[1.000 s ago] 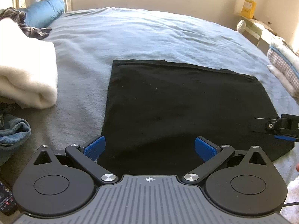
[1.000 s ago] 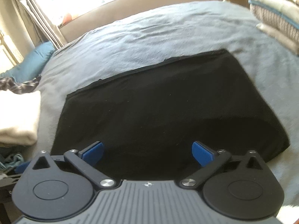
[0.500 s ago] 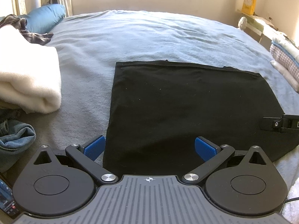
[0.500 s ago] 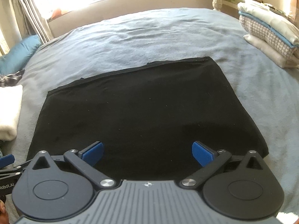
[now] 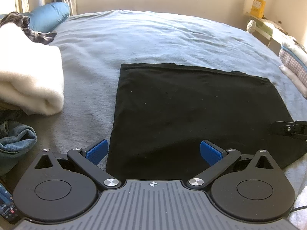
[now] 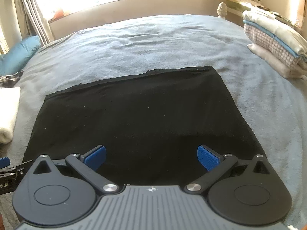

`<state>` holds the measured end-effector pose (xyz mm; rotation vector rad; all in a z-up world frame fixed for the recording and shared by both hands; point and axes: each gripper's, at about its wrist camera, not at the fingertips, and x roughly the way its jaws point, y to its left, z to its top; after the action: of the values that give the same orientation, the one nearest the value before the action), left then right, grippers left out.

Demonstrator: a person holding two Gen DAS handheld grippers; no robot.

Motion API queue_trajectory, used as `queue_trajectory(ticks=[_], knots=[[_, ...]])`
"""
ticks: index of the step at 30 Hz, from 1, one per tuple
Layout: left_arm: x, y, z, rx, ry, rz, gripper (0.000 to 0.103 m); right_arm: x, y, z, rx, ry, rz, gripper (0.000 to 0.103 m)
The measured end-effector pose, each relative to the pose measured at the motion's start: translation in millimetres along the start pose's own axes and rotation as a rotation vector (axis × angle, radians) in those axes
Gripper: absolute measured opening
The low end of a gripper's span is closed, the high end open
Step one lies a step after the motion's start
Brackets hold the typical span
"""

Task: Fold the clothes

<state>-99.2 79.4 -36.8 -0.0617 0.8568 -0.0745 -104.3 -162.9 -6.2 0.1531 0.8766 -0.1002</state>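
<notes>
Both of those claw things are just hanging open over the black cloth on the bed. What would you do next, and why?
Probably lower both and pinch the near edge of the black garment. It lies flat on the grey bedspread, folded to a rectangle, and the left gripper and right gripper are both open and empty above that edge, so grabbing it to fold it away toward the far edge seems the natural step.

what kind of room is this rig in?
Most likely a bedroom in a home. The work surface is a bed with a grey-blue blanket, a blue pillow lies at its far corner, and folded laundry is stacked at the side.
</notes>
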Motion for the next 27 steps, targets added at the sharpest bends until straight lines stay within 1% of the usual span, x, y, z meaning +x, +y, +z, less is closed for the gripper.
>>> queue_trajectory(ticks=[6,11,14,17,23,27], knots=[[5.5,-2.8,2.5,0.023,0.003,0.033,0.103,-0.1,-0.9,-0.7,0.000,-0.003,0.005,0.103],[13.9,-13.6,6.6,0.095,0.000,0.042,0.103,2.1,2.2,-0.3,-0.035,0.014,-0.038,0.103],[20.9,-20.5,9.6,0.122,-0.002,0.044,0.103,5.0,0.8,0.7,-0.028,0.022,-0.049,0.103],[28.7,-25.3,11.7,0.127,0.010,0.043,0.103,7.0,-2.1,3.6,-0.017,0.019,-0.031,0.103],[43.2,-28.1,12.4,0.111,0.057,0.029,0.103,14.9,-2.1,9.3,-0.028,-0.013,-0.043,0.103],[47.8,-25.9,11.9,0.087,0.081,0.027,0.103,18.8,-4.7,9.4,-0.012,-0.017,-0.031,0.102]])
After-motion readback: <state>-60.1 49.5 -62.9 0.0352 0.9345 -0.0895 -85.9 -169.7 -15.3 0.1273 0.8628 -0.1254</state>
